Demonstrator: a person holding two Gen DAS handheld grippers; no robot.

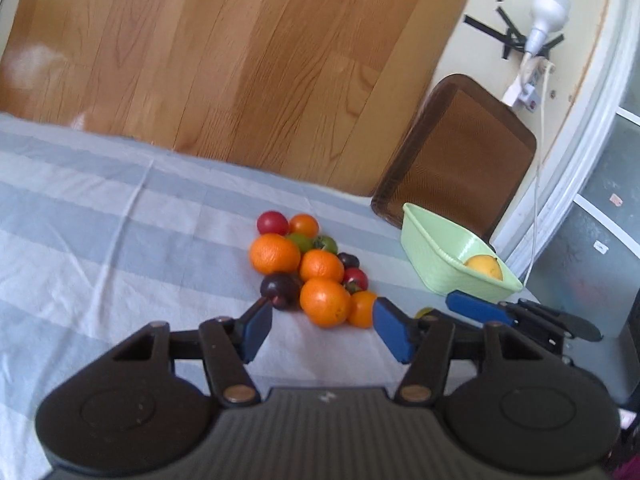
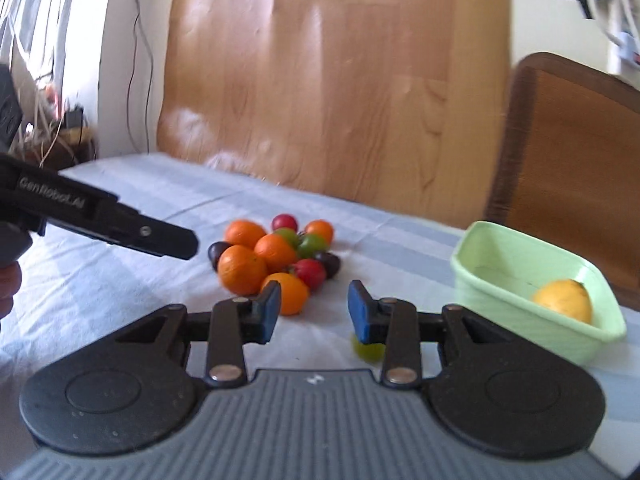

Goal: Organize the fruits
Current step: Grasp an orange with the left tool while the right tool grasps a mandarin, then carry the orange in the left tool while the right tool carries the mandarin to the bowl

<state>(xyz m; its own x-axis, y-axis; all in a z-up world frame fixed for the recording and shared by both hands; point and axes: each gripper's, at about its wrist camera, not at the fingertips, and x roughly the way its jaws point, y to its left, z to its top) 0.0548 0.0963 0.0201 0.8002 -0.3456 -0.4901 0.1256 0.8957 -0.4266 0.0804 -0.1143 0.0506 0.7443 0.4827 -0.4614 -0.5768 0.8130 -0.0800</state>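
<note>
A pile of fruit (image 1: 310, 268) lies on the striped cloth: several oranges, red and green tomatoes, dark plums. It also shows in the right wrist view (image 2: 276, 258). A light green basket (image 1: 436, 254) (image 2: 508, 280) to the right holds one yellow fruit (image 1: 485, 267) (image 2: 565, 300). My left gripper (image 1: 322, 330) is open and empty, just short of the nearest orange (image 1: 324, 302). My right gripper (image 2: 314, 312) is open and empty, near the pile's right side. A small green fruit (image 2: 368, 351) lies under its right finger.
The blue and white striped cloth (image 1: 100, 240) covers the table. A wooden board (image 1: 240, 52) leans behind the far edge. A brown chair (image 1: 460, 156) stands behind the basket. The right gripper shows in the left wrist view (image 1: 480, 309), the left gripper in the right wrist view (image 2: 120, 224).
</note>
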